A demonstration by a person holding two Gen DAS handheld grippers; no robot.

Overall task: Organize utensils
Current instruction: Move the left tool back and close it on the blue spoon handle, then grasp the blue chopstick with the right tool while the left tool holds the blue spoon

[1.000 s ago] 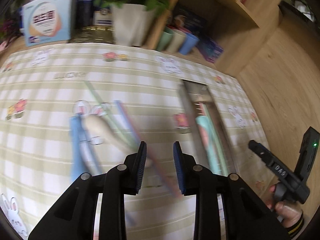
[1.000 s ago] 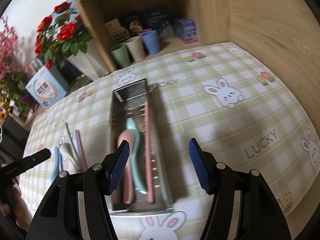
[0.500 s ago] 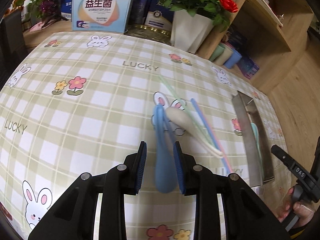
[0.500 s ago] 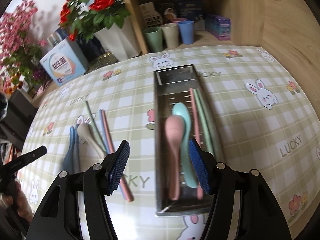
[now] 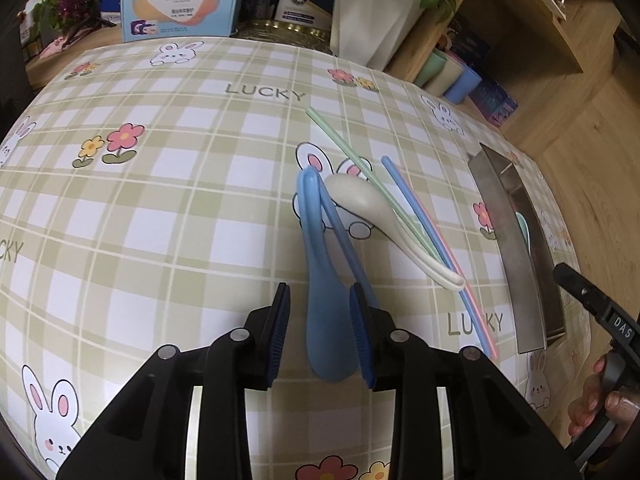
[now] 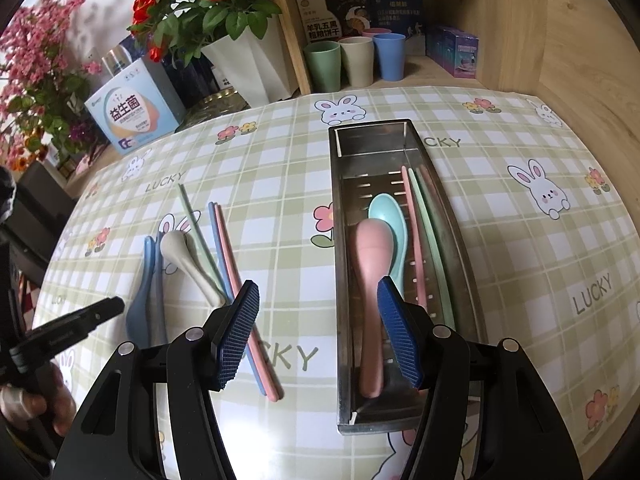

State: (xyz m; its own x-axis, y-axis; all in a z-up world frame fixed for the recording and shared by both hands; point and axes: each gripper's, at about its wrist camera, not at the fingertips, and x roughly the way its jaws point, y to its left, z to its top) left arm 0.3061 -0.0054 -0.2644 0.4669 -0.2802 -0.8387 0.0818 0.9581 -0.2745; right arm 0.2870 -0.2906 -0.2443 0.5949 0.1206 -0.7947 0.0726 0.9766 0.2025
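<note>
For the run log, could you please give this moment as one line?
left hand-held gripper: opening around blue spoon | right hand-held gripper: open, empty | tray: partly filled

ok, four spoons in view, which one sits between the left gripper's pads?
The blue spoon: its bowl lies between the opening left gripper pads. The cream spoon lies farther off on the cloth; the pink and mint ones are in the steel tray.
</note>
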